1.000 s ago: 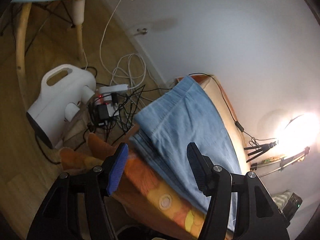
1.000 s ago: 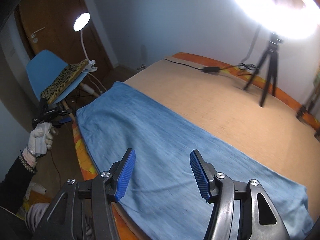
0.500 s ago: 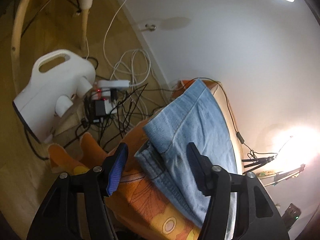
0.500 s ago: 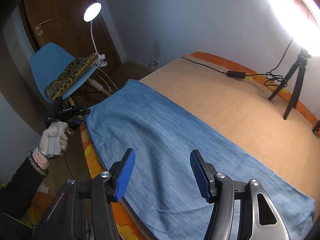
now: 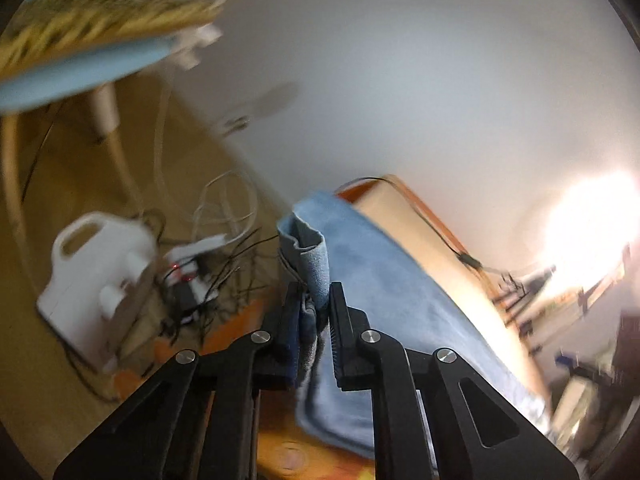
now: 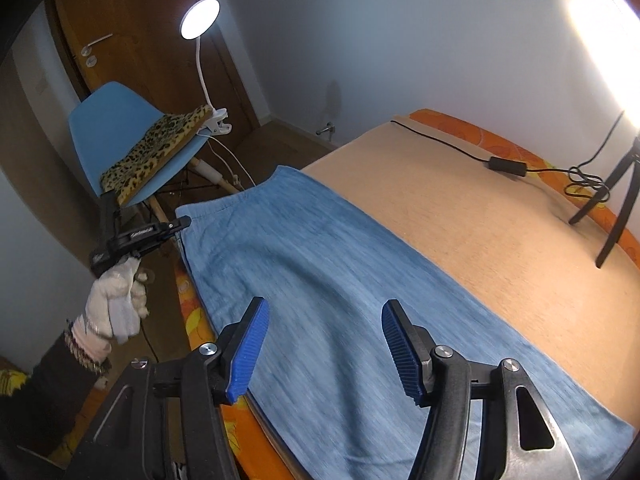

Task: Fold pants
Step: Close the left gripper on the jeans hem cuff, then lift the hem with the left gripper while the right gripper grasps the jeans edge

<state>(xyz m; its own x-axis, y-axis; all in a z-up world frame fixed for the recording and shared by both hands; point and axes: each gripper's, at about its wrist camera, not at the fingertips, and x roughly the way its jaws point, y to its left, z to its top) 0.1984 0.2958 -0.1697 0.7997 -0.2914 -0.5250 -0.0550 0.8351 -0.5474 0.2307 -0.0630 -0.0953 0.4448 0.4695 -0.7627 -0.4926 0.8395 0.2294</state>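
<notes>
Writing: the only lettering seen is small white print on the side of the left gripper, right wrist view; too small to read. No label visible on the garment.

Pants: light blue denim, faint vertical weave streaks, lying flat and lengthwise along the near edge of the bed, which has a tan top and an orange patterned side. One stitched corner is bunched into an upright fold directly ahead of the left gripper's tips.

Left gripper: jaws have just been closing and now pinch that corner, cloth squeezed between the pads. Held by a white-gloved hand with a dark sleeve.

Right gripper: jaws apart, blue ribbed pads bare, nothing between them; it hangs over the middle of the pants, cloth directly beneath and ahead.

Beyond the left gripper: blue chair with leopard-print cushion, clip lamp lit. Left view blurred: white jug-shaped appliance and tangled cables on the floor.
</notes>
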